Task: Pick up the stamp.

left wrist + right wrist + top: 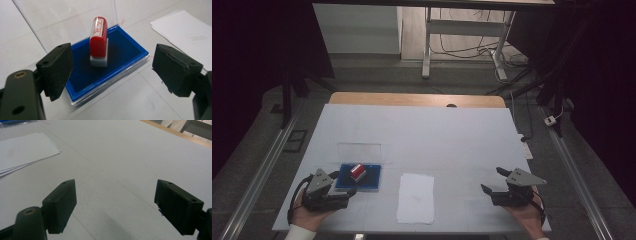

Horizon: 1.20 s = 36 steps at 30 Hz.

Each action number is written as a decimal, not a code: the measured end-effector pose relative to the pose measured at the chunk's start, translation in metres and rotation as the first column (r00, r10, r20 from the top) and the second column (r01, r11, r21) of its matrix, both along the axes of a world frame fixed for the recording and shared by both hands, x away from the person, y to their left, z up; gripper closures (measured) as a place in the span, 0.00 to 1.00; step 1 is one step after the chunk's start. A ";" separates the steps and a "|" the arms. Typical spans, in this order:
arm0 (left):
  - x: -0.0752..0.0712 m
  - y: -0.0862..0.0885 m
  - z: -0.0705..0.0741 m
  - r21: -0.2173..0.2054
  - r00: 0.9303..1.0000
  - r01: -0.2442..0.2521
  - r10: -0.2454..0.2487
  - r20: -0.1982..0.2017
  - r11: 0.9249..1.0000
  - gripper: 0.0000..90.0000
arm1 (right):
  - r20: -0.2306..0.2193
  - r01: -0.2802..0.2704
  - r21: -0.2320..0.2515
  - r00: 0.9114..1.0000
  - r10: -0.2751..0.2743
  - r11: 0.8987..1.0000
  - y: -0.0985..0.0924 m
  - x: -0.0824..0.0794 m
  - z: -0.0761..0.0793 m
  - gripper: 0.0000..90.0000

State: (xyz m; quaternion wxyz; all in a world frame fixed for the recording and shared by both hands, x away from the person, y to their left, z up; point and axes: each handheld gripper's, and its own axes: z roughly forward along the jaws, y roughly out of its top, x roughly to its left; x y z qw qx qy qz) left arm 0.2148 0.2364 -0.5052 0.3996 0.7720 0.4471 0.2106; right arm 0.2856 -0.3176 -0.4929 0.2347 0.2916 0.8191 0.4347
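The red stamp (98,41) stands upright on the blue ink pad (125,53), and I hold my left gripper (112,72) released just before it, grasping nothing.

High view: fixed above near edge of table (452,125), faces forward and down, far off, takes in whole tabletop plus floor beyond

Left gripper view: low, close, looks along own jaws at stamp (98,40) standing in blue ink pad (125,53); paper stack (187,35) at upper right

Right gripper view: low, close over bare tabletop, looks along own jaws; paper stack at upper left

Shared: paper stack in all three views; stamp and ink pad in high and left gripper views
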 end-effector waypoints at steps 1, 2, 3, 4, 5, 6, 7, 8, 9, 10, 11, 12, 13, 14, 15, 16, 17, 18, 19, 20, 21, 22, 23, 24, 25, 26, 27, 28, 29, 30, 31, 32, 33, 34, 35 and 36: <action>0.000 0.001 0.000 0.001 1.000 -0.005 0.005 0.001 1.000 0.19 | -0.002 0.000 -0.004 1.000 0.000 1.000 -0.001 0.000 0.000 0.20; 0.000 0.001 0.000 -0.002 1.000 -0.012 0.012 0.000 1.000 0.19 | -0.002 0.000 -0.004 1.000 0.000 1.000 -0.001 0.000 0.000 0.20; 0.000 0.002 0.001 -0.005 1.000 -0.016 0.016 0.003 1.000 0.19 | -0.014 -0.010 0.001 1.000 0.010 1.000 -0.002 0.000 -0.001 0.21; 0.000 0.002 0.001 -0.002 1.000 -0.020 0.020 0.005 1.000 0.19 | -0.015 -0.011 0.003 1.000 0.011 1.000 -0.002 0.001 -0.002 0.21; 0.000 0.002 0.001 -0.002 1.000 -0.020 0.020 0.005 1.000 0.19 | -0.015 -0.011 0.003 1.000 0.011 1.000 -0.002 0.001 -0.002 0.21; 0.000 0.000 0.002 -0.003 1.000 -0.024 0.024 0.008 1.000 0.19 | -0.018 -0.008 -0.004 1.000 0.008 1.000 -0.002 0.001 -0.002 0.21; 0.000 0.000 0.002 -0.003 1.000 -0.024 0.024 0.008 1.000 0.19 | -0.018 -0.008 -0.004 1.000 0.008 1.000 -0.002 0.001 -0.002 0.21; 0.000 -0.002 0.003 -0.001 1.000 -0.020 0.020 0.005 1.000 0.20 | -0.019 -0.014 0.009 1.000 0.014 1.000 -0.002 0.001 -0.002 0.22; 0.000 -0.002 0.003 -0.001 1.000 -0.020 0.020 0.005 1.000 0.20 | -0.019 -0.014 0.009 1.000 0.014 1.000 -0.002 0.001 -0.002 0.22; 0.000 -0.002 0.004 0.007 1.000 -0.017 0.017 0.005 1.000 0.20 | -0.016 -0.016 0.004 1.000 0.016 1.000 -0.001 0.001 -0.002 0.23; 0.000 -0.003 0.005 0.003 1.000 -0.015 0.015 0.006 1.000 0.20 | -0.013 -0.017 0.002 1.000 0.017 1.000 -0.001 0.000 -0.002 0.23; 0.000 -0.003 0.005 0.001 1.000 -0.013 0.013 0.005 1.000 0.20 | -0.012 -0.018 0.006 1.000 0.018 1.000 -0.001 0.000 -0.002 0.23; -0.001 -0.004 0.005 0.000 1.000 -0.013 0.013 0.006 1.000 0.20 | -0.013 -0.017 0.006 1.000 0.017 1.000 0.000 0.000 -0.002 0.23; -0.001 -0.004 0.004 0.002 1.000 -0.011 0.011 0.006 1.000 0.20 | -0.009 -0.019 0.000 1.000 0.019 1.000 0.000 0.000 -0.002 0.23; -0.001 -0.004 0.004 0.002 1.000 -0.011 0.011 0.006 1.000 0.20 | -0.009 -0.021 -0.001 1.000 0.021 1.000 0.001 -0.001 -0.002 0.24; -0.001 -0.004 0.004 0.003 1.000 -0.010 0.010 0.006 1.000 0.20 | -0.010 -0.023 -0.004 1.000 0.023 1.000 0.001 -0.001 -0.002 0.24; -0.002 -0.004 0.005 0.002 1.000 -0.009 0.009 0.006 1.000 0.20 | -0.010 -0.022 -0.001 1.000 0.022 1.000 0.002 -0.001 -0.002 0.24; -0.002 -0.004 0.005 -0.002 1.000 -0.009 0.009 0.008 1.000 0.20 | -0.010 -0.021 -0.005 1.000 0.021 1.000 0.002 -0.001 -0.002 0.24; -0.002 -0.004 0.005 -0.004 1.000 -0.008 0.008 0.007 1.000 0.20 | -0.009 -0.022 -0.007 1.000 0.022 1.000 0.002 -0.001 -0.002 0.24; -0.002 -0.004 0.006 -0.006 1.000 -0.007 0.007 0.006 1.000 0.20 | -0.010 -0.022 -0.009 1.000 0.022 1.000 0.002 -0.001 -0.002 0.24; -0.002 -0.004 0.006 -0.005 1.000 -0.004 0.004 0.005 1.000 0.20 | -0.011 -0.021 -0.010 1.000 0.021 1.000 0.002 -0.001 -0.002 0.25; -0.002 -0.004 0.006 -0.002 1.000 -0.003 0.003 0.006 1.000 0.20 | -0.011 -0.021 -0.008 1.000 0.021 1.000 0.002 -0.001 -0.003 0.25; -0.001 -0.004 0.007 0.000 1.000 -0.001 0.001 0.005 1.000 0.20 | -0.012 -0.021 -0.008 1.000 0.021 1.000 0.001 0.000 -0.003 0.25; -0.001 -0.004 0.008 0.000 1.000 0.000 0.000 0.006 1.000 0.20 | -0.015 -0.021 -0.010 1.000 0.021 1.000 0.001 0.000 -0.003 0.25; 0.000 -0.004 0.009 0.002 1.000 0.001 -0.001 0.007 1.000 0.20 | -0.014 -0.021 -0.012 1.000 0.021 1.000 0.001 0.000 -0.003 0.25; 0.000 -0.004 0.009 0.002 1.000 0.001 -0.001 0.007 1.000 0.20 | -0.016 -0.021 -0.009 1.000 0.021 1.000 0.001 0.000 -0.003 0.25; 0.001 -0.004 0.012 0.003 1.000 0.003 -0.003 0.009 1.000 0.20 | -0.016 -0.021 -0.009 1.000 0.021 1.000 0.001 0.000 -0.003 0.25; 0.001 -0.004 0.012 0.003 1.000 0.003 -0.003 0.009 1.000 0.20 | -0.017 -0.022 -0.008 1.000 0.022 1.000 0.001 0.000 -0.004 0.25; 0.002 -0.004 0.013 0.007 1.000 0.003 -0.003 0.009 1.000 0.20 | -0.019 -0.022 -0.011 1.000 0.022 1.000 0.001 0.000 -0.004 0.25; 0.004 -0.005 0.015 0.007 1.000 0.007 -0.007 0.008 1.000 0.20 | -0.021 -0.022 -0.012 1.000 0.021 1.000 0.001 0.000 -0.004 0.25; 0.004 -0.005 0.015 0.007 1.000 0.007 -0.007 0.008 1.000 0.20 | -0.025 -0.020 -0.014 0.999 0.020 1.000 0.001 0.000 -0.004 0.25; 0.006 -0.005 0.018 0.008 1.000 0.010 -0.010 0.004 1.000 0.20 | -0.028 -0.021 -0.016 0.999 0.021 1.000 0.001 0.000 -0.005 0.25; 0.006 -0.005 0.018 0.008 1.000 0.010 -0.010 0.004 1.000 0.20 | -0.029 -0.021 -0.017 0.999 0.020 1.000 0.001 0.000 -0.005 0.25; 0.008 -0.006 0.020 0.012 1.000 0.015 -0.015 -0.001 1.000 0.20 | -0.030 -0.021 -0.016 0.999 0.021 1.000 0.001 0.001 -0.005 0.25; 0.009 -0.007 0.022 0.014 1.000 0.018 -0.018 -0.004 1.000 0.20 | -0.031 -0.021 -0.014 0.999 0.020 1.000 0.001 0.001 -0.005 0.25; 0.010 -0.007 0.023 0.019 1.000 0.019 -0.019 -0.006 1.000 0.20 | -0.031 -0.019 -0.015 0.999 0.019 1.000 0.001 0.001 -0.005 0.25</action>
